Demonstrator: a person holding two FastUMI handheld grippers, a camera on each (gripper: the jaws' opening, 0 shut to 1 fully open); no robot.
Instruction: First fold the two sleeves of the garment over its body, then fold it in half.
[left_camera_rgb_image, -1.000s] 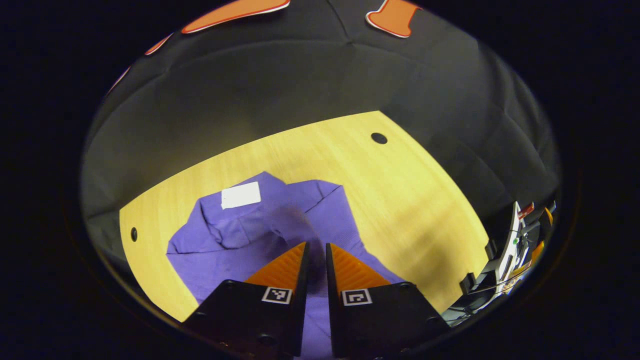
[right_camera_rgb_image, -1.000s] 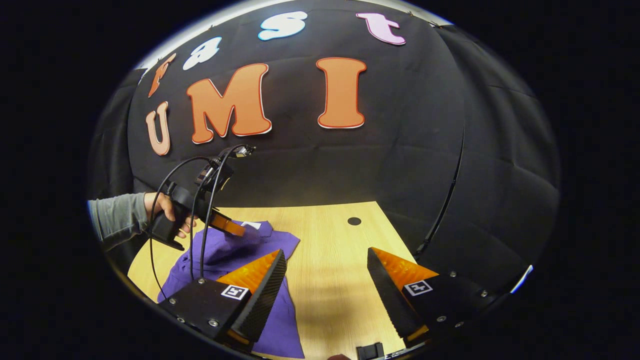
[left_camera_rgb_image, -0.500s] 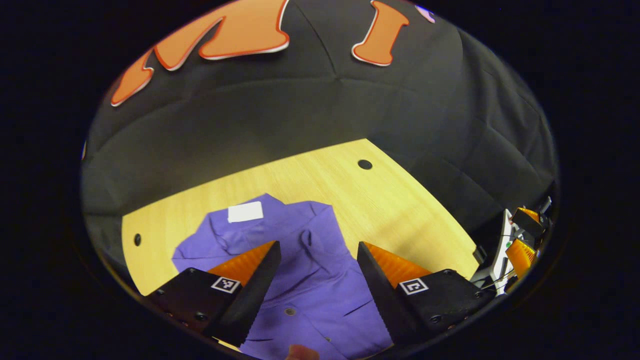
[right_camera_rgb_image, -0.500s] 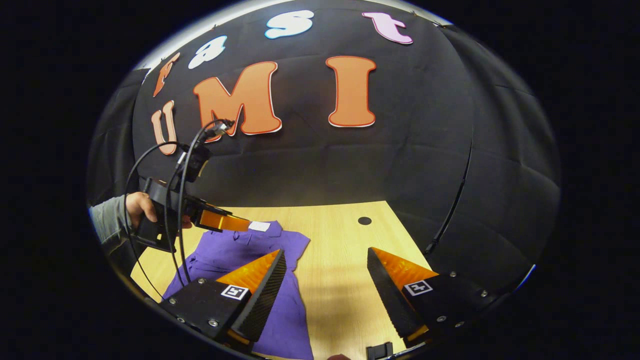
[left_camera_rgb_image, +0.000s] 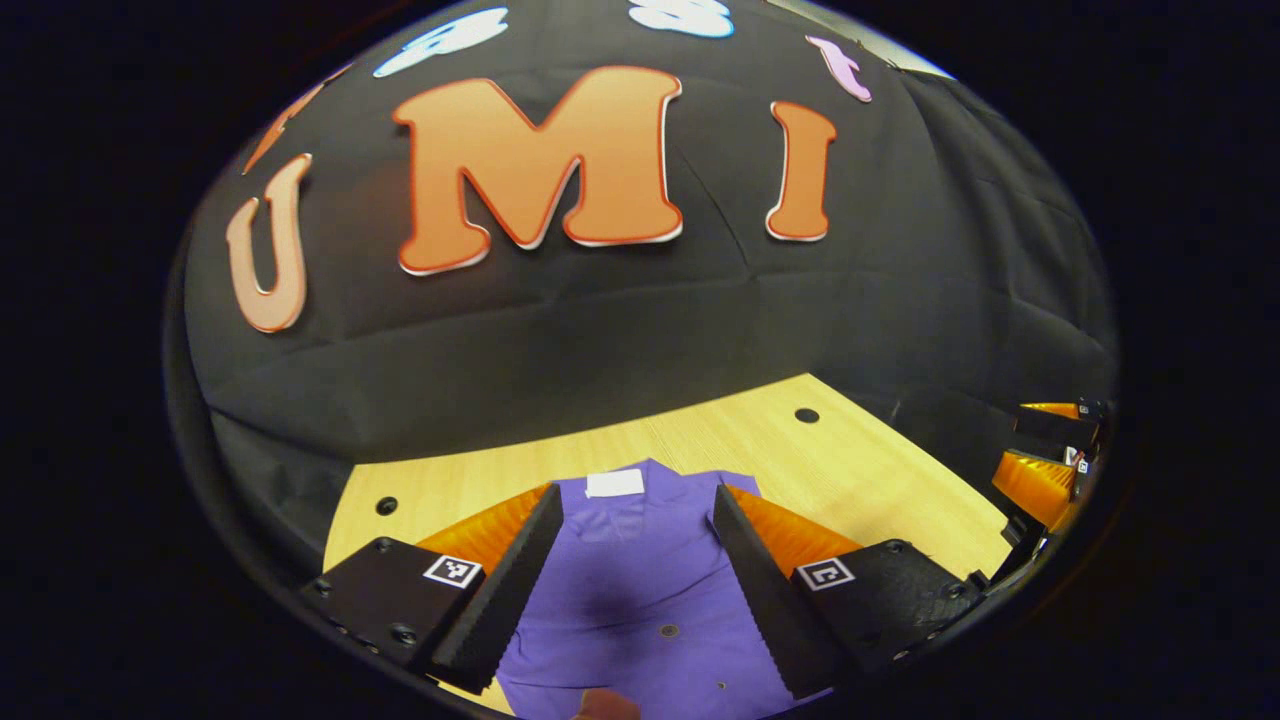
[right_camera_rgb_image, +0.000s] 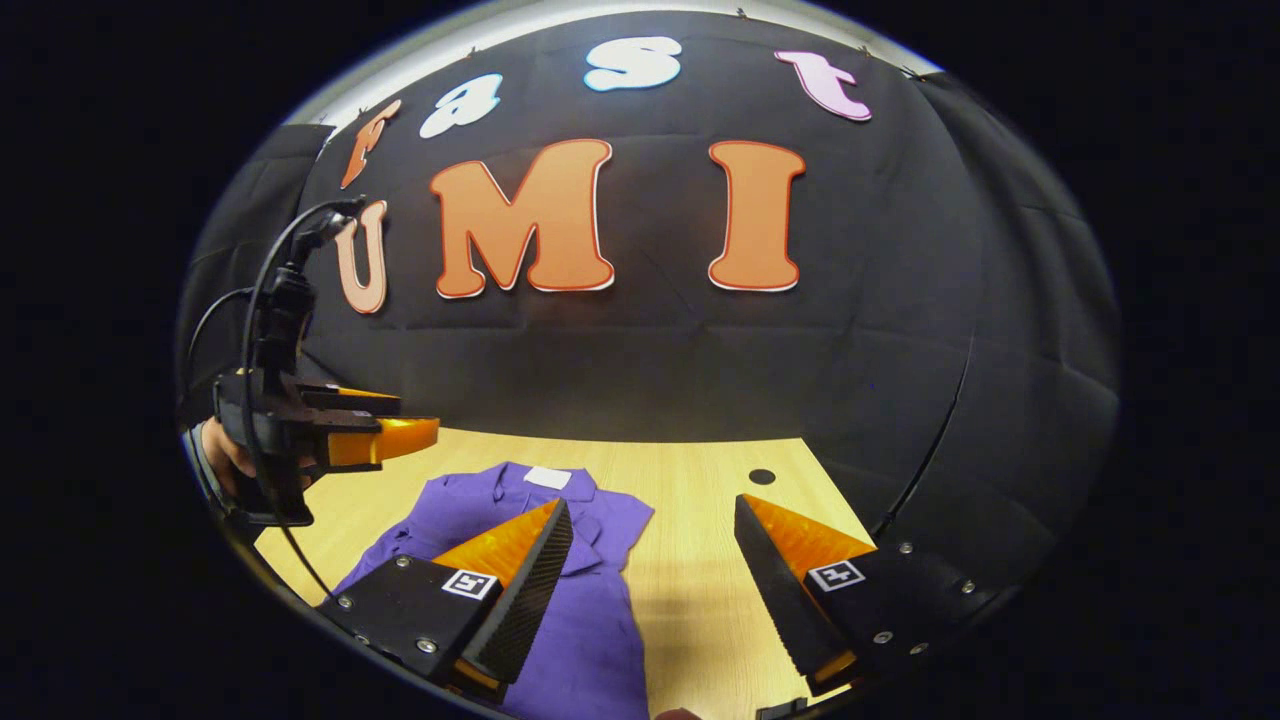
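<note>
On the desk in front of you, the purple garment lies flat with its collar and white label pointing toward the booth wall, and in the right gripper view its left side looks gathered inward over the body, which suggests a sleeve fold is laid there; how the other sleeve lies you cannot tell from these views. Your left hand-held gripper hangs above the cloth with its fingers spread wide and nothing between them, so it grips no fabric; seen from the right gripper view, that same left hand-held gripper is held clear above the desk's left edge, well off the garment. Your right hand-held gripper is likewise spread apart and empty, poised over the garment's right edge and the bare wood beside it, a sensible spot for reaching whatever fabric lies on that side. Both sit raised and apart so the cloth rests undisturbed while you choose the next pinch point, probably near the right sleeve or hem.
</note>
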